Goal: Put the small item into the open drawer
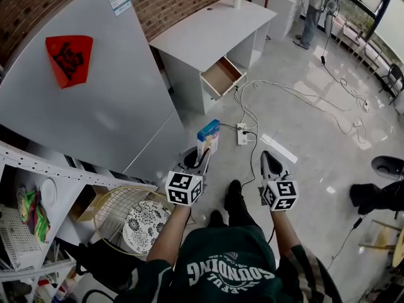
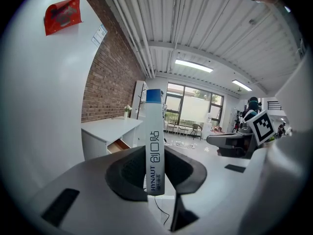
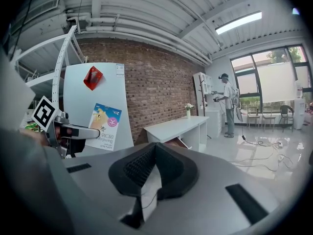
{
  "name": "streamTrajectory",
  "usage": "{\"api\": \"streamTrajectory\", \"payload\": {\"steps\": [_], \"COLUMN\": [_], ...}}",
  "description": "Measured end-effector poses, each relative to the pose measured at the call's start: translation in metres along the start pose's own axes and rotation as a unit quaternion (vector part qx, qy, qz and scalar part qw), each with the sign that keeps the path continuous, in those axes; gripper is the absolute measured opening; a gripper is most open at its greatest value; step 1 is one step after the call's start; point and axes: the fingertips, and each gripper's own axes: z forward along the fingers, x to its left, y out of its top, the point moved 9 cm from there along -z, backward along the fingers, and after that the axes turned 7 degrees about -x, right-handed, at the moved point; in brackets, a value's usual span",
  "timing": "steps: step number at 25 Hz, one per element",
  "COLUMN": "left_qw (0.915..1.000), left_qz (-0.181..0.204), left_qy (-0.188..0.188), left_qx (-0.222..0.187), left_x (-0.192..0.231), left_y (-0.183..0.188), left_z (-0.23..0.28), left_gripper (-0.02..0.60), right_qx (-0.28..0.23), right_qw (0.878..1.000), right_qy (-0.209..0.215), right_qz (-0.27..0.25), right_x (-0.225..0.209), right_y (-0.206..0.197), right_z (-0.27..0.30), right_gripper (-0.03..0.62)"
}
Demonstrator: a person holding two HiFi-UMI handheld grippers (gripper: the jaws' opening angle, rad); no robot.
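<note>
The small item is a flat blue and white box printed with a cartoon. My left gripper is shut on it and holds it upright above the floor. In the left gripper view the box stands edge-on between the dark pads. My right gripper hangs beside it to the right, shut with nothing in it; its pads meet at the tip. The open drawer sticks out of a white desk farther ahead. It also shows as the drawer in the left gripper view.
A tall white cabinet with a red sticker stands at the left. A power strip and cables lie on the glossy floor between me and the desk. A shelf rack with a patterned plate and wire basket is at lower left. A person stands far off.
</note>
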Motion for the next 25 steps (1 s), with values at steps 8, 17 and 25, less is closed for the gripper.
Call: {"api": "streamTrajectory", "payload": {"steps": [8,17,25], "left_qw": [1.0000,0.9996,0.9984], "left_qz": [0.000,-0.001,-0.004], "left_qy": [0.003,0.024,0.053], "left_qx": [0.007,0.012,0.020], "left_x": [0.020,0.043,0.059], "left_y": [0.004,0.039,0.054], "left_z": [0.051,0.143,0.201], "left_gripper": [0.089,0.089,0.089], "right_qx": [0.004,0.012,0.020], "right_qw": [1.000,0.999,0.997], "right_qy": [0.011,0.042,0.074], "right_qz": [-0.002,-0.002,-0.001], "right_x": [-0.026,-0.080,-0.121], "right_y": [0.006,0.042,0.062], "right_z": [0.053,0.142,0.214], "right_gripper": [0.023,0.023,0.023]}}
